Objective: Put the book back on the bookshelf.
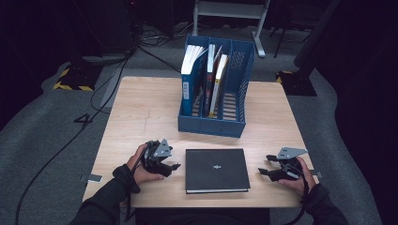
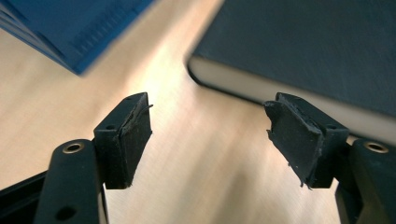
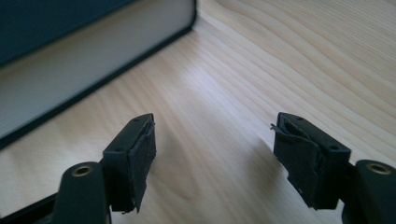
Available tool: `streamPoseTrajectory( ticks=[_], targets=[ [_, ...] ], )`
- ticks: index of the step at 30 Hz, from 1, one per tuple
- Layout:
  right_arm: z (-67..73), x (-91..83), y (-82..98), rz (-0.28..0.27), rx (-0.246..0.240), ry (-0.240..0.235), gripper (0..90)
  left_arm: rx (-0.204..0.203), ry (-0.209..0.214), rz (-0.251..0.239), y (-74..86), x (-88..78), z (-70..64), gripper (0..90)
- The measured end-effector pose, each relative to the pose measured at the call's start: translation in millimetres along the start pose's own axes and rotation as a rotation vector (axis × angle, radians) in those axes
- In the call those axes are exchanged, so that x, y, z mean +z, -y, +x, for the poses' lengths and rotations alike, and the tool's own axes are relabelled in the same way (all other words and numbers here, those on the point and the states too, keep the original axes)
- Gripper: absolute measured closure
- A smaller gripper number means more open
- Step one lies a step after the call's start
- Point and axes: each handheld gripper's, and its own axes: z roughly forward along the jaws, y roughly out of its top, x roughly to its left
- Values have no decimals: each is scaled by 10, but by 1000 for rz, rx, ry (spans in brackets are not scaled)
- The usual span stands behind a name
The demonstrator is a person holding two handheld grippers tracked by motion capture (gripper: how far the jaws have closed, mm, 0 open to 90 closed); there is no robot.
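Observation:
A black hardcover book (image 1: 217, 169) lies flat near the front edge of the wooden table (image 1: 141, 108). My left gripper (image 1: 174, 165) rests low just left of the book, jaws open and empty, pointing at its left edge. In the left gripper view the gripper (image 2: 210, 126) faces the book's (image 2: 303, 42) pale page edge, a little apart from it. My right gripper (image 1: 266, 165) sits to the book's right, open and empty. Seen from the right gripper view, that gripper (image 3: 215, 144) hovers over bare wood with the book (image 3: 70, 60) at upper left.
A blue slotted file rack (image 1: 213, 124) stands behind the book, holding several upright books (image 1: 211, 79); its corner (image 2: 70, 28) appears in the left gripper view. Cables trail over the grey carpet at the left, and a desk frame (image 1: 232, 11) stands beyond the table.

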Motion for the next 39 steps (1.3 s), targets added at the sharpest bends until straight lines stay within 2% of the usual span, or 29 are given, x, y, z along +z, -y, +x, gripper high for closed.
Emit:
streamPoseTrajectory(
  ticks=[2, 4, 7, 10, 13, 15, 17, 18, 19, 22, 24, 27, 32, 35, 39],
  targets=[
    [82, -16, -37, -7, -13, -23, 305, 4, 28, 5, 42, 2, -53, 282],
    [119, -26, -47, -5, -24, -34, 308, 10, 39, 8, 60, -1, -90, 280],
    [250, -79, -42, -6, -51, -79, 309, 16, 72, 15, 95, 1, -154, 268],
    [316, -109, -30, -5, -60, -100, 309, 12, 84, 23, 111, 20, -183, 263],
    [433, -135, -25, 0, -90, -141, 303, 41, 94, 56, 116, 62, -228, 252],
    [456, -134, -26, 4, -97, -146, 300, 45, 96, 60, 121, 85, -240, 250],
    [545, -119, -31, 10, -114, -169, 294, 50, 102, 72, 135, 118, -235, 243],
    [561, -112, -31, 15, -118, -166, 291, 50, 102, 72, 135, 118, -235, 238],
    [580, -102, -33, 19, -119, -170, 292, 28, 118, 70, 143, 130, -216, 235],
    [628, -58, -49, 28, -131, -179, 291, 18, 134, 59, 156, 156, -180, 213],
    [655, -14, -80, 33, -135, -176, 298, 1, 140, 41, 179, 183, -146, 167],
    [691, 47, -125, 30, -146, -178, 313, -4, 138, 15, 191, 208, -112, 149],
    [714, 113, -165, 32, -159, -181, 293, 11, 148, 13, 181, 241, -35, 113],
    [704, 114, -172, 27, -169, -192, 302, -6, 138, 15, 200, 230, 41, 113],
    [698, 109, -165, 18, -184, -208, 348, -67, 83, 18, 263, 185, 192, 116]
  ],
)
